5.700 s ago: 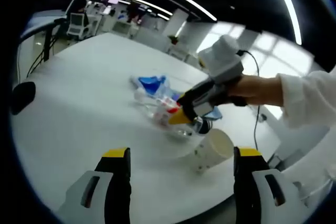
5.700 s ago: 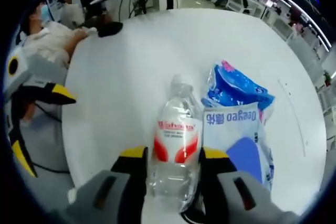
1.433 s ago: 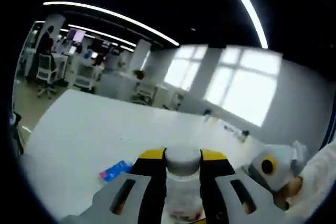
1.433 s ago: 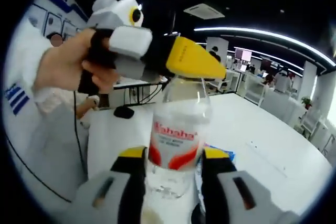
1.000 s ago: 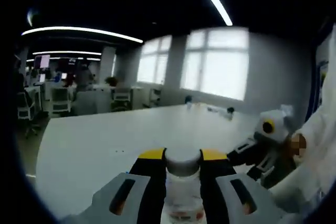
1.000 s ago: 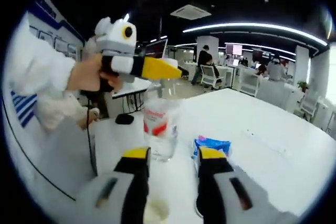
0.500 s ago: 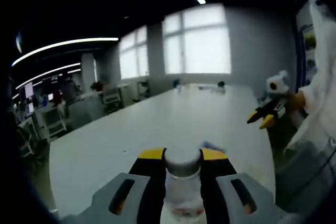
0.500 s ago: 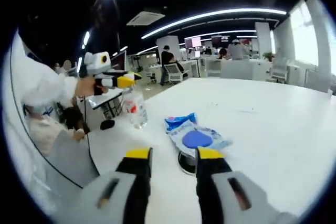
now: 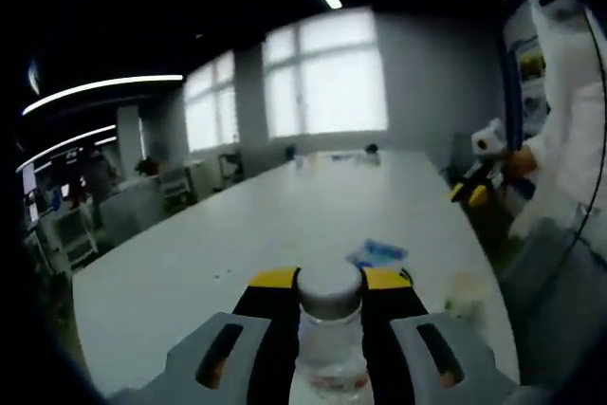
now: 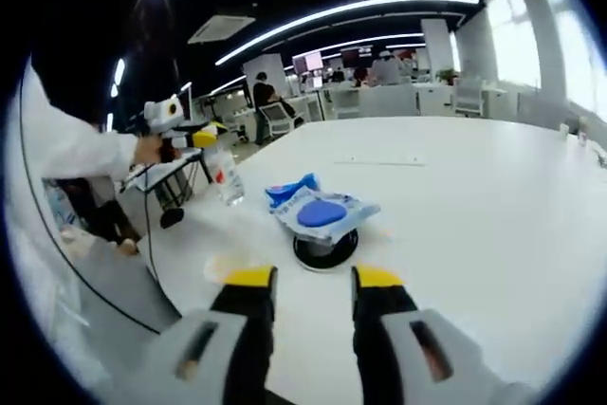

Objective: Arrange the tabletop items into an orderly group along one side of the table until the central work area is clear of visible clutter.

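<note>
White bench point(image 10: 474, 196), office behind. Left gripper point(image 9: 327, 305) pinched bottle point(image 9: 329, 348), likely mid-carry; right gripper point(image 10: 311, 282) spread empty. Next: set bottle beside blue packet point(image 10: 318, 211).

Open-plan office. Evidence — long white table point(image 10: 493, 196), desks with monitors point(image 10: 308, 64) and office chairs point(image 10: 277, 119), strip ceiling lights point(image 10: 351, 9), large windows point(image 9: 322, 78).

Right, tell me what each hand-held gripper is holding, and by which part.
The left hand-held gripper holds the water bottle by its neck, just under the white cap. The right hand-held gripper holds nothing; its jaws stand apart.
</note>
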`<state>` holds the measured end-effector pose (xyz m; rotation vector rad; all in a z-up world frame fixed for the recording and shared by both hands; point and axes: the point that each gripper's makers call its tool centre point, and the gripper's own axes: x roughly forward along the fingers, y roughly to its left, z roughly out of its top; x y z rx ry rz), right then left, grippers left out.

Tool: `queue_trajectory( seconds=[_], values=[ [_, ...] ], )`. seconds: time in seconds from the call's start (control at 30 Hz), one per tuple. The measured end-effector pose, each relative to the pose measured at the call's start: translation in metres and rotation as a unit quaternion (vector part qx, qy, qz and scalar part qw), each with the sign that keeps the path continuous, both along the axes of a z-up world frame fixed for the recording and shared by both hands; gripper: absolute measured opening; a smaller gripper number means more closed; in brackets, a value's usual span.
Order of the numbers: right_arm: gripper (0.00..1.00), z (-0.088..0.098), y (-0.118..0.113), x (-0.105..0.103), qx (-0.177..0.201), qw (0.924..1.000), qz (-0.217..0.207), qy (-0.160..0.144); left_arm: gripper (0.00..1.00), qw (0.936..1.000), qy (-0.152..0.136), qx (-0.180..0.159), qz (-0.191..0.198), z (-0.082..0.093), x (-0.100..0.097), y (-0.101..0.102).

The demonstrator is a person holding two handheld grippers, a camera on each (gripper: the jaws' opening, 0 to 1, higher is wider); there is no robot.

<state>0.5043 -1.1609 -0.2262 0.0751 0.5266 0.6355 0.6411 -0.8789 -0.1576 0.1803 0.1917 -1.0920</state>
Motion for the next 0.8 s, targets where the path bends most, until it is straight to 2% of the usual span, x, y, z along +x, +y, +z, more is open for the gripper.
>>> queue_trajectory(
  seconds=[0.27, 0.53, 0.6, 0.8],
  values=[
    [0.29, -0.009, 0.006, 0.003, 0.001, 0.9998, -0.014, 0.016, 0.19, 0.9992, 0.023, -0.013, -0.031, -0.018, 0.014, 0.003],
    [0.29, -0.014, 0.010, 0.006, -0.005, 0.9994, -0.018, 0.029, 0.19, 0.9983, 0.032, 0.008, -0.048, -0.043, 0.024, -0.001],
    [0.28, -0.018, 0.009, 0.006, -0.016, 0.9992, -0.021, 0.032, 0.19, 0.9980, 0.036, 0.013, -0.051, -0.048, 0.024, -0.001],
    [0.28, -0.022, 0.011, 0.002, -0.017, 0.9988, -0.024, 0.039, 0.19, 0.9976, 0.035, 0.008, -0.059, -0.049, 0.022, 0.002]
  ],
)
